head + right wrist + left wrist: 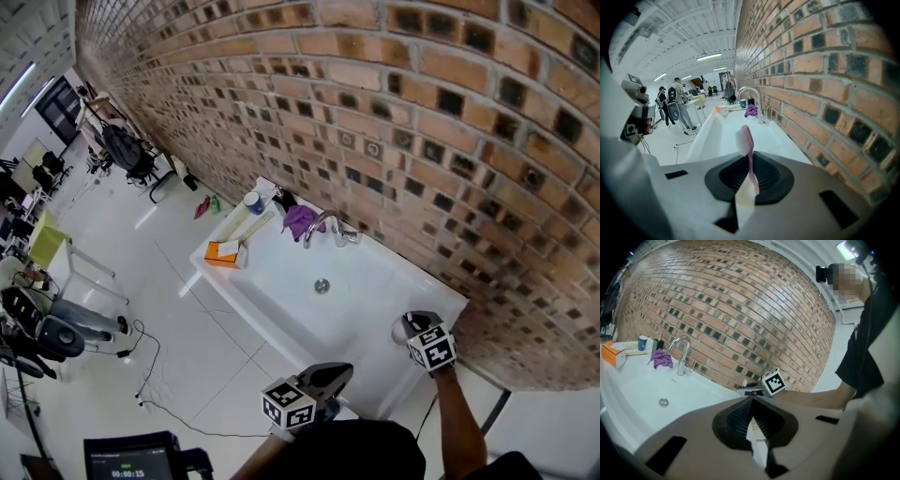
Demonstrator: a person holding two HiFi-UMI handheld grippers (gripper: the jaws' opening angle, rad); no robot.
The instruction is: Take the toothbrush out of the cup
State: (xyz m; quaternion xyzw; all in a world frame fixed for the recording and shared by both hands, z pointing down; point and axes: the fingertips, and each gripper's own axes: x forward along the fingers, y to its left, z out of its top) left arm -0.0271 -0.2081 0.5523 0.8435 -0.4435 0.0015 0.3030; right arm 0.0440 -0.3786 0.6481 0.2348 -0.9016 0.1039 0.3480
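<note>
Pink toothbrush [747, 140] held over a white sink [281, 281] against a brick wall [422, 112].
The right gripper [749, 183] has its 2 jaws closed on the toothbrush handle, bristle head pointing up above the sink; the left gripper [752, 405] has its jaws together with nothing between them. A tap [323, 225], a purple cloth [300, 221] and an orange box [222, 251] sit at the sink's far end, and a pale glossy floor [141, 319] spreads to the left.

Against wall [422, 112]: sink [272, 291]. Back edge, mid-length: tap [323, 225], cloth [300, 221] just left of it. Front left corner: box [223, 252]. Mid-basin: drain [322, 285]. Right end, by wall: toothbrush [747, 140] in jaws of right tool [751, 180].
</note>
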